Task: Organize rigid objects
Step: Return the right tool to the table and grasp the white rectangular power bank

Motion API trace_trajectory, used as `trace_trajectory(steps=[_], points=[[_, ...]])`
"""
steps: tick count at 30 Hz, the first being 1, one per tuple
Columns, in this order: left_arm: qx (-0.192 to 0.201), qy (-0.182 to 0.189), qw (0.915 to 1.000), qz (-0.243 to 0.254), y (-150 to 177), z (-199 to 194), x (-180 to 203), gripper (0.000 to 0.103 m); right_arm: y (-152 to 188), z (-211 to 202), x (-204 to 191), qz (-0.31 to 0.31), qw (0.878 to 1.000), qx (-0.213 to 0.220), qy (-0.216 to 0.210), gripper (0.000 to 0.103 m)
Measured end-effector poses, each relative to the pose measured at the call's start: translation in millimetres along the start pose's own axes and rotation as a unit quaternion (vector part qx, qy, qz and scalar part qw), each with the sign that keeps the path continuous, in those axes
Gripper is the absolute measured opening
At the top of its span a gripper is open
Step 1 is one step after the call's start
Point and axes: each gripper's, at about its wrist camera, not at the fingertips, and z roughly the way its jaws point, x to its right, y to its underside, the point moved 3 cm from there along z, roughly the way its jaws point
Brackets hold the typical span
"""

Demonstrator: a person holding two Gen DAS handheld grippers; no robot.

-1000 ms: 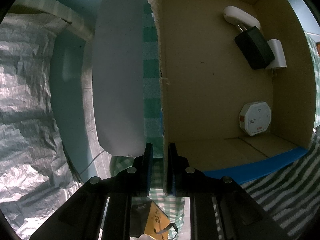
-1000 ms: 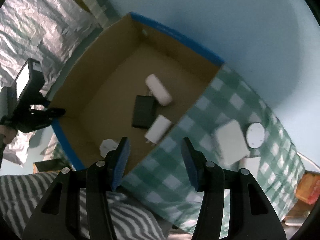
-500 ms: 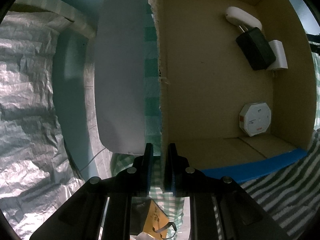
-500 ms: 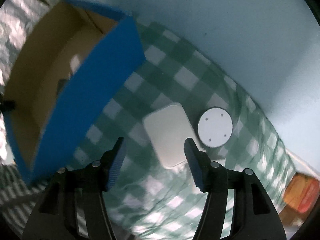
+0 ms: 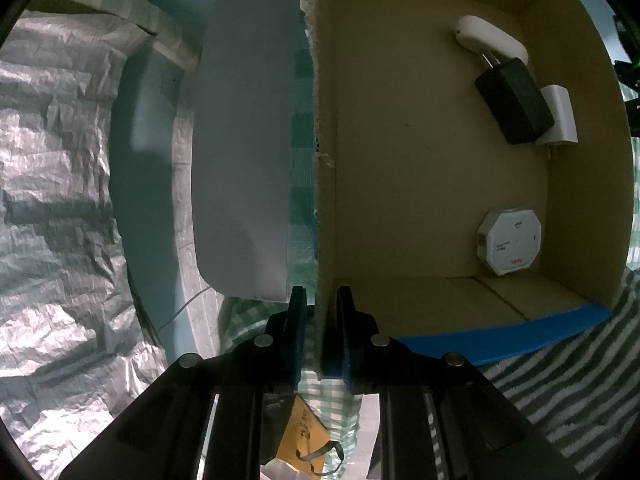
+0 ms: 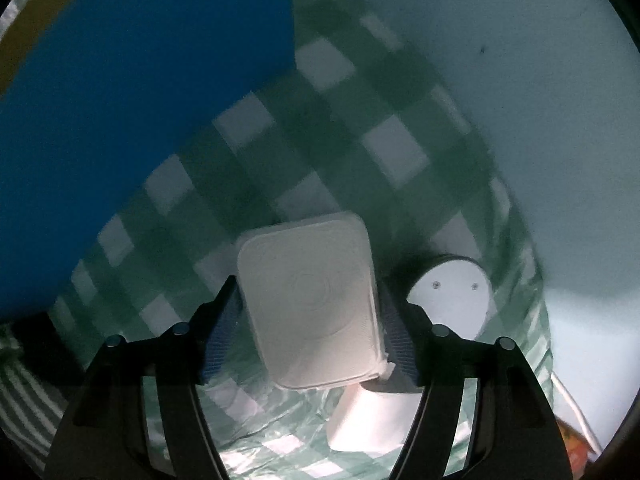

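Note:
My left gripper (image 5: 319,300) is shut on the left wall of the cardboard box (image 5: 322,160). Inside the box lie a white oblong plug (image 5: 490,38), a black adapter (image 5: 514,106), a white charger (image 5: 560,114) and a white octagonal device (image 5: 509,241). In the right wrist view my right gripper (image 6: 310,304) is open, its fingers on either side of a white rounded rectangular box (image 6: 310,306) lying on the green checked cloth (image 6: 340,152). A white round disc (image 6: 450,294) lies just to its right. A small white block (image 6: 368,424) lies below it.
The box's blue outer wall (image 6: 140,100) stands left of the right gripper. A pale blue surface (image 6: 540,120) lies beyond the cloth. Crinkled silver foil (image 5: 52,220) and a white panel (image 5: 240,160) lie left of the box. A striped cloth (image 5: 560,380) lies at lower right.
My right gripper has swung away from the box and come down around the white rectangular box, which now sits between its fingers. My left gripper has kept its hold on the box wall.

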Motion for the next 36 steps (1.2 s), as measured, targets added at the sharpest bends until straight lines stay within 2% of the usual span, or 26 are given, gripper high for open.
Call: trace_trajectory(steps=[2,5,14,20,26,36], points=[[0.0,0.0,1.0,0.0,0,0,-1,0.015,-1,6,0,0.001,1.0,-0.009,0.002,0.07],[0.0,0.0,1.0,0.0,0,1,-1,0.015,-1,9,8,0.049,0.998,-0.018,-0.02,0.07],[0.003,0.003,1.0,0.006,0,0,-1,0.015,-6,8,14,0.14,0.989,-0.031,-0.028,0.067],[0.002,0.003,0.9999,0.015,-1,1,0,0.015,-7,3,13,0.155,0.987,-0.019,-0.031,0.066],[0.007,0.005,0.9998,0.02,0,-2,1,0.015,11,-10,16,0.178,0.982,-0.012,-0.052,0.064],[0.01,0.005,0.9994,0.032,0,-3,5,0.015,23,-58,3,0.185,0.98,0.023,-0.073,0.063]])
